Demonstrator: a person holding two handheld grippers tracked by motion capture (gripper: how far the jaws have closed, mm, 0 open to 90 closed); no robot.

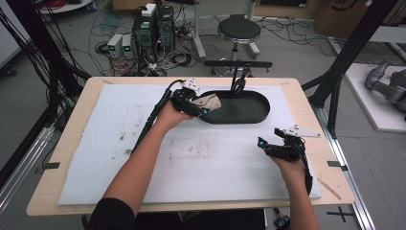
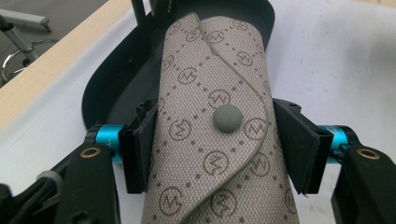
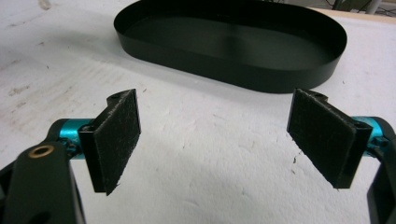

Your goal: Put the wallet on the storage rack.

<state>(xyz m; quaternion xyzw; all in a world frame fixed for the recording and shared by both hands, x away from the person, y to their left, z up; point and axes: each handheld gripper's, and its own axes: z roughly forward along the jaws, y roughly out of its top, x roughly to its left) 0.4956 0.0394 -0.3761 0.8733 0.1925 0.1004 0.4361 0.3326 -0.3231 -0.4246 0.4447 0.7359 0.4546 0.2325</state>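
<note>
- Two grippers work over one table, and the landmark for all places is the black oval tray (image 1: 249,112) that lies on the far middle part of the white foam mat (image 1: 95,158).
- At the left end of the tray, the left gripper (image 1: 203,106) holds a beige pouch (image 1: 209,101); the jaws are clamped on the two long sides of the pouch, with the pads pressing into it.
- The pouch hangs over the left rim of the tray, partly above its inside; whether it touches the rim I cannot tell.
- In the left gripper view the pouch (image 2: 217,135) looks like woven or coated cloth, printed with round logos and dotted diagonal lines, with a curved flap and one round grey snap button (image 2: 227,118).
- The tray itself is dark, smooth and a little shiny, with a low upright wall and rounded ends; its floor (image 3: 233,39) is bare.
- Behind the far rim of the tray, a thin black stand (image 1: 238,81) rises at the table edge.
- The mat is soft and white, with brownish dirty marks in front of the tray.
- To the right and in front of the tray, well apart from it, the right gripper (image 1: 262,143) hovers over the mat; its jaws stand wide apart, with the fuzzy black pads (image 3: 116,140) holding nothing.
</note>
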